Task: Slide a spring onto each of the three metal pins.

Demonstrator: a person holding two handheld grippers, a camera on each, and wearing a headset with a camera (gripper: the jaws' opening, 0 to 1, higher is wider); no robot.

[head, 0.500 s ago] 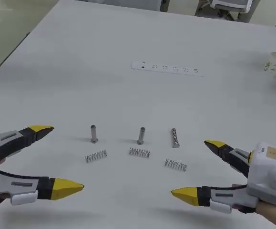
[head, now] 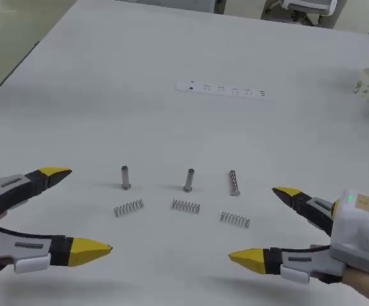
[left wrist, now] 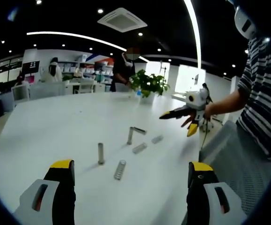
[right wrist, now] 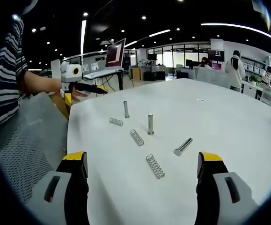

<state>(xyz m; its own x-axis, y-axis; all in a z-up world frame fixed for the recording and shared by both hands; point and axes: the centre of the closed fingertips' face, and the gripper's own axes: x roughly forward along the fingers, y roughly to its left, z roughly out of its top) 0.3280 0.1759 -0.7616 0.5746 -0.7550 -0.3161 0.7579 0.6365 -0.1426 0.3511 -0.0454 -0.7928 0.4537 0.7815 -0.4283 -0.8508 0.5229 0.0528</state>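
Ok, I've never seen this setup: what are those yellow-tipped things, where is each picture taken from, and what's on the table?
No robot here: a person holds a two-jaw claw in each hand. The wide picture comes from a camera on the person's head and shows the left claw and right claw. Each round picture comes from a camera riding on one claw. On the white table, the left pin and middle pin stand upright; the right pin lies flat. Three loose springs lie nearer, a power strip farther back. Both claws are open, holding nothing.
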